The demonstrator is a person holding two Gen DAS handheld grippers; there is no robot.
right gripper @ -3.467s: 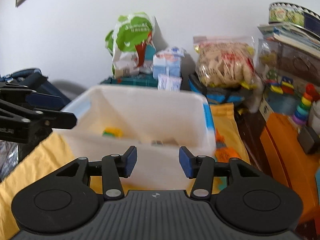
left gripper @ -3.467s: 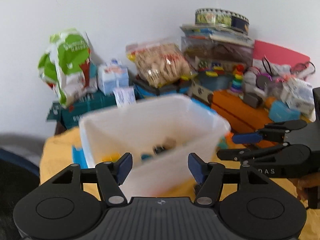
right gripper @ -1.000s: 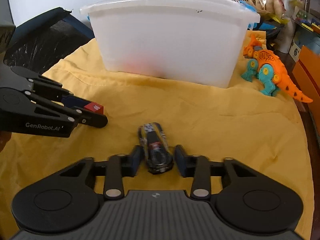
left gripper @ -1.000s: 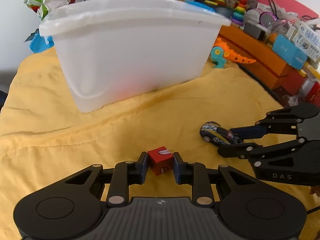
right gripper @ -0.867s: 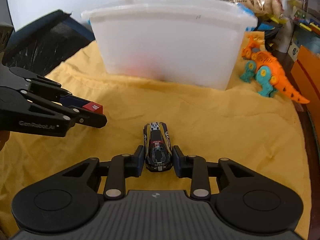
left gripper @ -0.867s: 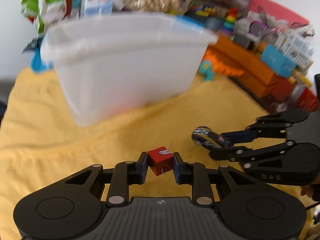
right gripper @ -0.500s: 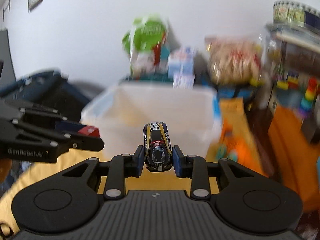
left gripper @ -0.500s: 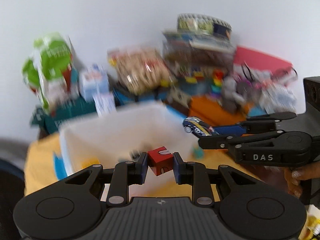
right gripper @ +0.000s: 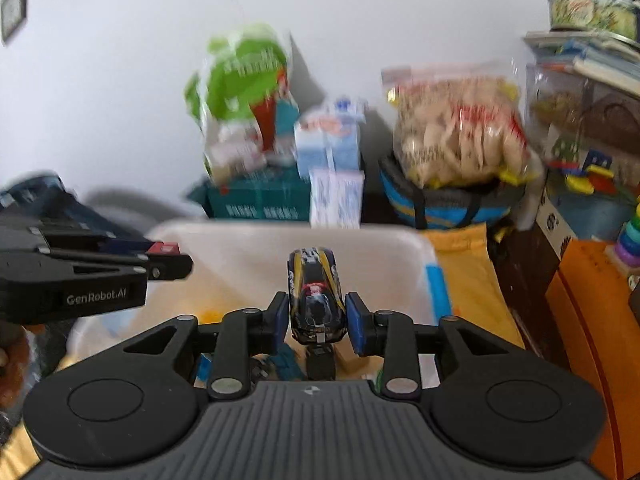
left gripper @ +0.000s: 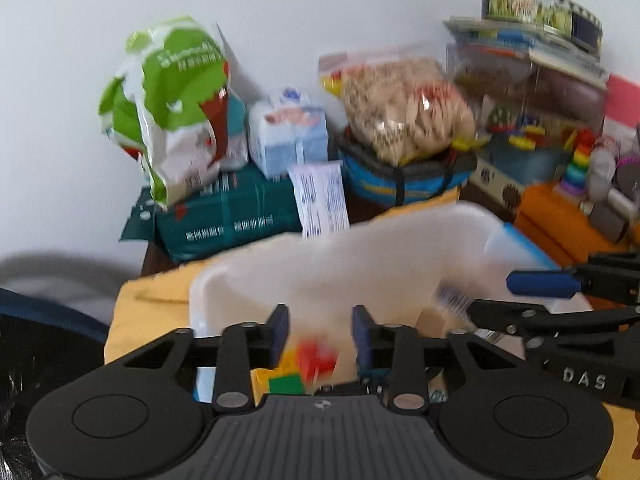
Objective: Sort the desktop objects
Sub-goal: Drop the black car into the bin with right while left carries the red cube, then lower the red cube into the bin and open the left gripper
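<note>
Right gripper [right gripper: 316, 316]: we are clamping the car [right gripper: 316, 296] by its flanks, nose forward, over the bin [right gripper: 400, 236]. Left gripper [left gripper: 318, 332]: we are holding it spread, the red block [left gripper: 316, 356] blurring loose below the fingers (dropping binward, apparently). Car: we are judging it light, rigid and glossy, best gripped mid-body at the sides.

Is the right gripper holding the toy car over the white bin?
Yes, the right gripper is shut on the toy car, held above the white bin.
</note>
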